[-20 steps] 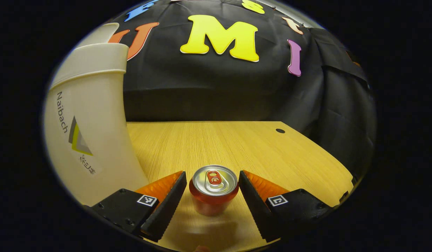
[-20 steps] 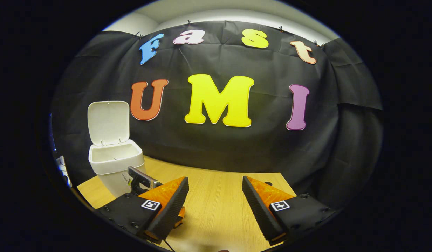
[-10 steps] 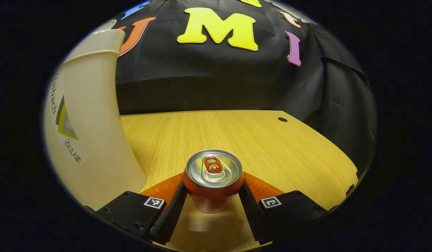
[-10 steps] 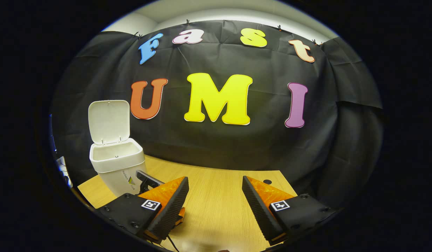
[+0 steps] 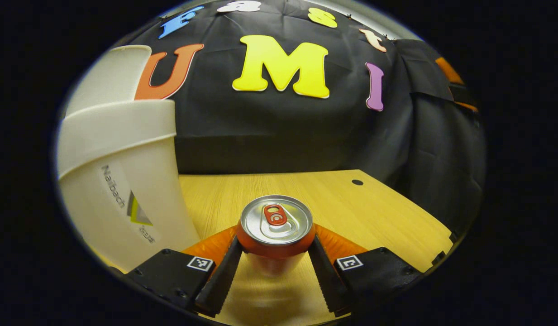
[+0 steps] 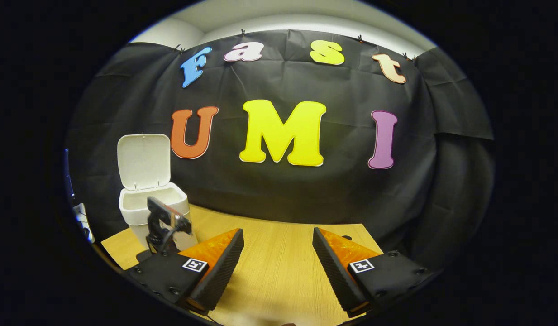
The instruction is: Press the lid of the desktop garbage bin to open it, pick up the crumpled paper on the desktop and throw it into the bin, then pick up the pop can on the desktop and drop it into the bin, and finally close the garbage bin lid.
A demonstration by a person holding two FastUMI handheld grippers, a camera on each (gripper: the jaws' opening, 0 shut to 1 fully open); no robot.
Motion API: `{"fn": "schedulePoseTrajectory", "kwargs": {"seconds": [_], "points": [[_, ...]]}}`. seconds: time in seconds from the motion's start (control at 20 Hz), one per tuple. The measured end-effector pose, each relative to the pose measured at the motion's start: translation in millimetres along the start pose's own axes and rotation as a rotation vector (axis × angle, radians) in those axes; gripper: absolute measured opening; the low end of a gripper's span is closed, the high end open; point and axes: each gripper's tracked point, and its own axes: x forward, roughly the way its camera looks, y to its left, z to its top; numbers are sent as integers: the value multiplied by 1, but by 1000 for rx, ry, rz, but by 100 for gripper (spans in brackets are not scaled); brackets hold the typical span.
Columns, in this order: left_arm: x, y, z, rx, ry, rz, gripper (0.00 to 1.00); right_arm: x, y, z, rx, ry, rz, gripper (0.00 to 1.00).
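Wooden desk [image 6: 279,271], lidded bin [image 6: 154,206] open

One can [image 5: 276,226] is showing on the one wooden table [image 5: 378,213] — one bin [image 6: 153,209] is standing there too, with its one lid [image 6: 143,160] raised. Two grippers are showing — the left gripper [image 5: 275,267] and the right gripper [image 6: 278,267] — each showing two fingers.
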Motion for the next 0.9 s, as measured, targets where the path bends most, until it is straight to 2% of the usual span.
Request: {"fn": "schedulePoseTrajectory", "kwargs": {"seconds": [0.5, 0.65, 0.9], "points": [[-44, 28, 143, 55, -267, 52, 83, 0, 9, 8, 22, -22, 41, 98], [-58, 47, 177, 67, -333, 97, 83, 1, 11, 6, 29, -17, 46, 98], [-73, 99, 207, 105, -383, 219, 82, 2, 9, 13, 37, -33, 41, 98]]}}
